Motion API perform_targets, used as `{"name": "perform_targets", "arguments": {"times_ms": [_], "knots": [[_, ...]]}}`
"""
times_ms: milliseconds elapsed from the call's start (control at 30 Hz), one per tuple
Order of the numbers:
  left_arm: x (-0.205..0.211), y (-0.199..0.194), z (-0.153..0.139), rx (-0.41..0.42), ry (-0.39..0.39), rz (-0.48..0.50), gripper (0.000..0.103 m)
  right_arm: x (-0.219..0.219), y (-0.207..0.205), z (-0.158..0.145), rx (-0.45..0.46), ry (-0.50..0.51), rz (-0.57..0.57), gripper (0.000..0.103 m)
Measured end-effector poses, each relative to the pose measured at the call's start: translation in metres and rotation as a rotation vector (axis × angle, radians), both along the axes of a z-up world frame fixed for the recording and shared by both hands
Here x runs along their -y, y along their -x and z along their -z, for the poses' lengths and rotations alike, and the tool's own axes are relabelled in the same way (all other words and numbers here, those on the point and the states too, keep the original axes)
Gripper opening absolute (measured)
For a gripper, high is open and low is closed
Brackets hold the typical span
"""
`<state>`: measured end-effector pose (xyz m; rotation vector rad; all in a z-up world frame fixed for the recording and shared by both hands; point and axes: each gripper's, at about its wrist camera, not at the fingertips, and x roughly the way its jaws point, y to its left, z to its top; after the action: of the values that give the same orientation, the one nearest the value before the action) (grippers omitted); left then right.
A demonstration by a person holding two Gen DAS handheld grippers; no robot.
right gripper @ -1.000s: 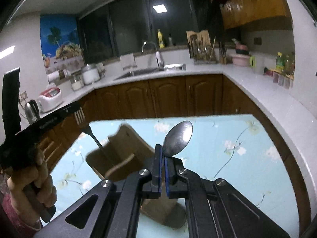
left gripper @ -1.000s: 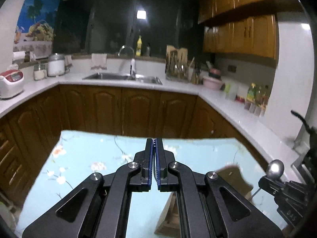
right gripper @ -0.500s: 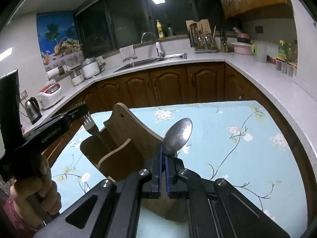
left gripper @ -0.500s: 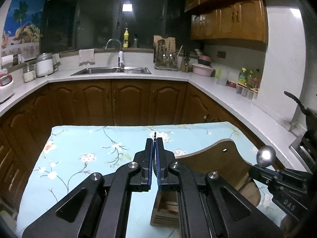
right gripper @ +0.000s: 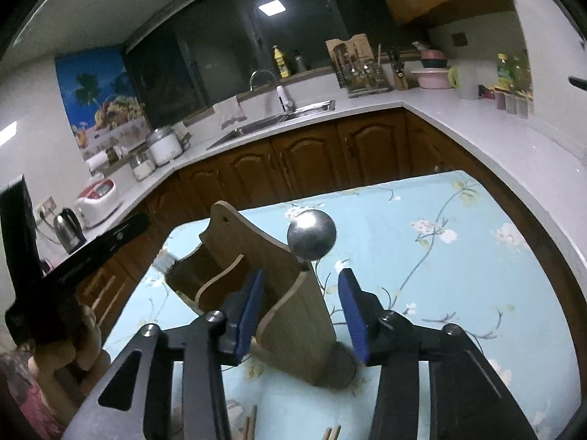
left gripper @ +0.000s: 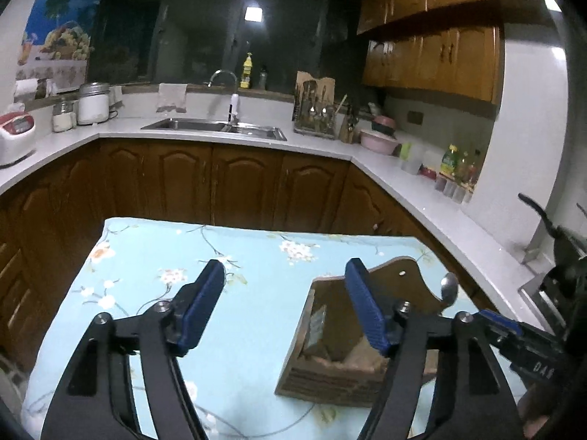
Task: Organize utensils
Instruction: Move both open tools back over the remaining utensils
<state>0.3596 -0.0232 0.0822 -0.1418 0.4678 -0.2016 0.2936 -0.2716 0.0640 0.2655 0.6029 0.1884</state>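
Spoon (right gripper: 311, 234) upright in holder (right gripper: 290, 315), bowl up; both grippers (left gripper: 284, 306) (right gripper: 301, 310) opening, empty.

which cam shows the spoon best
The right wrist view: the spoon bowl shows large and round above the wooden holder. The left wrist view shows it only small, at the holder's far side.

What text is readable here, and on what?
"DA": white letters on the right tool, left wrist view; rest cut off.
Left tool side lettering: blurred.
Counter bottles, labels: too small.
Rice cooker panel: unreadable.
Both tools' jaws are opening; left's hold nothing, wooden holder sits between right's.
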Motion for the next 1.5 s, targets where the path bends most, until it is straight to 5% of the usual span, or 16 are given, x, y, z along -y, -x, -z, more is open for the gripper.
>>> {"name": "perform_targets", "arguments": {"times_ms": [167, 400, 900, 1233, 1500], "knots": [[-0.023, 0.03, 0.0, -0.019, 0.056, -0.031, 0.087, 0.012, 0.032, -0.008, 0.054, -0.043, 0.019, 0.075], [-0.051, 0.088, 0.012, -0.062, 0.111, -0.061, 0.092, 0.017, 0.085, -0.016, 0.107, -0.068, 0.018, 0.093], [-0.083, 0.21, 0.069, -0.2, 0.108, -0.12, 0.094, 0.025, 0.2, 0.016, 0.066, -0.061, 0.061, 0.098], [-0.073, 0.229, 0.098, -0.303, 0.106, -0.093, 0.094, 0.021, 0.228, 0.054, -0.009, 0.0, 0.08, 0.098], [-0.058, 0.227, 0.101, -0.341, 0.083, -0.062, 0.094, 0.018, 0.223, 0.057, -0.017, -0.002, 0.052, 0.097]]}}
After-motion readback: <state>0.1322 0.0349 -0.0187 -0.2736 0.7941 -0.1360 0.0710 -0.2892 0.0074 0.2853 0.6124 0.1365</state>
